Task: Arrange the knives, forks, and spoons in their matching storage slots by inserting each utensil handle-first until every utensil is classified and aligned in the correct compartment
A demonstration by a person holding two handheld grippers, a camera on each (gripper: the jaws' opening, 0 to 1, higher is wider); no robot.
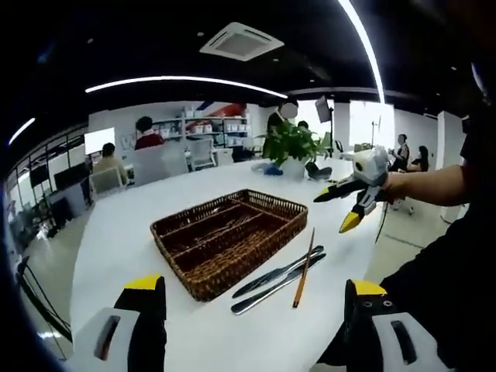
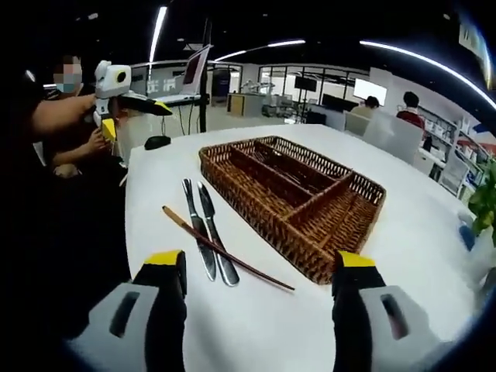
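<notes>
A brown wicker tray [image 1: 174, 260] [image 2: 256, 217] with several long compartments lies on the white table. Thin dark pieces seem to lie inside it; I cannot tell what they are. Two knives [image 1: 277, 277] [image 2: 208, 231] lie side by side on the table beside the tray, and a long brown chopstick [image 1: 304, 269] [image 2: 226, 253] lies slanting next to them. My left gripper [image 1: 254, 287] [image 2: 136, 120] hangs open above the table, short of the tray and knives, holding nothing. Across the table my right gripper [image 2: 260, 260] [image 1: 335, 211] is also open with nothing in it.
A potted green plant [image 1: 291, 143] [image 2: 484, 201] stands at the table's far end. A small black object [image 2: 157, 142] lies near a table corner. The table edge [image 2: 128, 232] runs close to the knives, with a person's arm [image 1: 434, 186] beyond it. Seated people and office desks fill the background.
</notes>
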